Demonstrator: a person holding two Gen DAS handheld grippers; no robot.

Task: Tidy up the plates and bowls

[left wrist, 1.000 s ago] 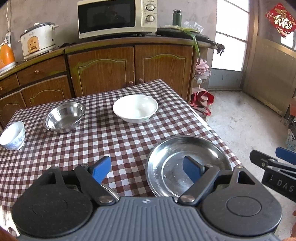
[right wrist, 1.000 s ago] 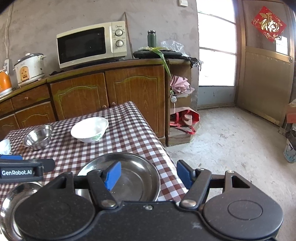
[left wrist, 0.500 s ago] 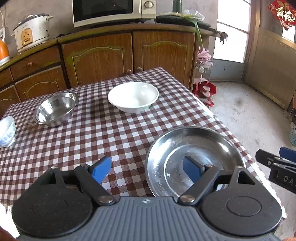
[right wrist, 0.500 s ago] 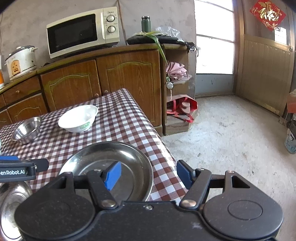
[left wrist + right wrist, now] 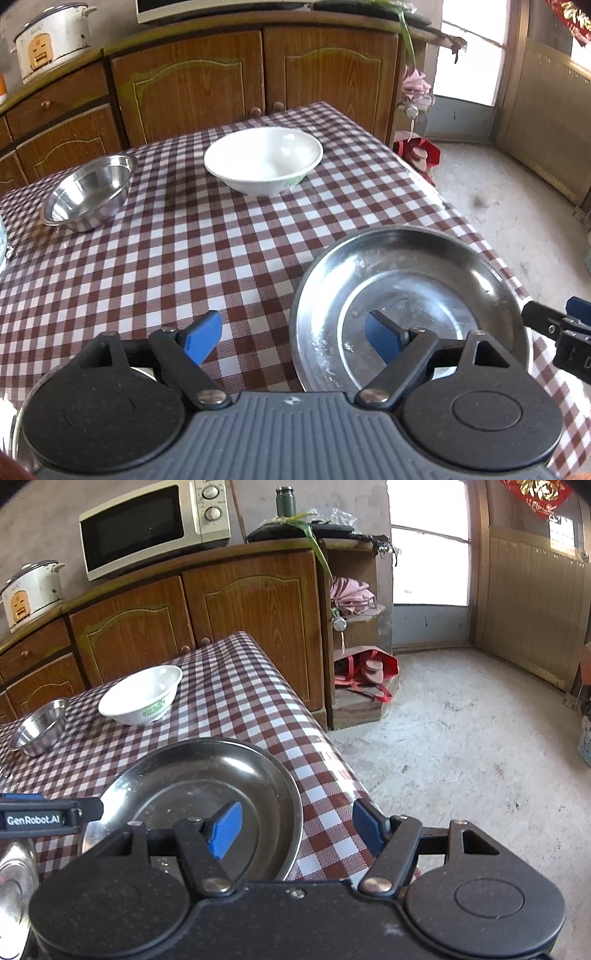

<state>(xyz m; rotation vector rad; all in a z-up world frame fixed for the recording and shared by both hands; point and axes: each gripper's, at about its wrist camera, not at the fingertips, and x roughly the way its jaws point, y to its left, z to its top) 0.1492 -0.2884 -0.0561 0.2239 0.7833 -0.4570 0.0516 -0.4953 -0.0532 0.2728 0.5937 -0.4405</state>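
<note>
On the far left of the desk (image 5: pixel 155 258), with its brown checked cloth, stands a small steel bowl (image 5: pixel 88 197), upright, mouth up. To its right, well apart, is the white bowl (image 5: pixel 264 160), also upright, near the far edge in front of the wooden cabinet (image 5: pixel 258 74). Nothing lies between these bowls and the grippers. The left gripper (image 5: pixel 293 336) hangs over the near part of the desk, jaws apart and holding nothing; its right finger is over the steel plate (image 5: pixel 424 280), the left one over bare cloth. The plate is round, so it has no long axis; it lies flat, hollow side up, close to the right edge of the desk. The right gripper (image 5: pixel 297 827) has its jaws apart too, one finger over the plate, the other past its rim. At far left in the right wrist view another steel dish (image 5: pixel 14 878) shows partly
</note>
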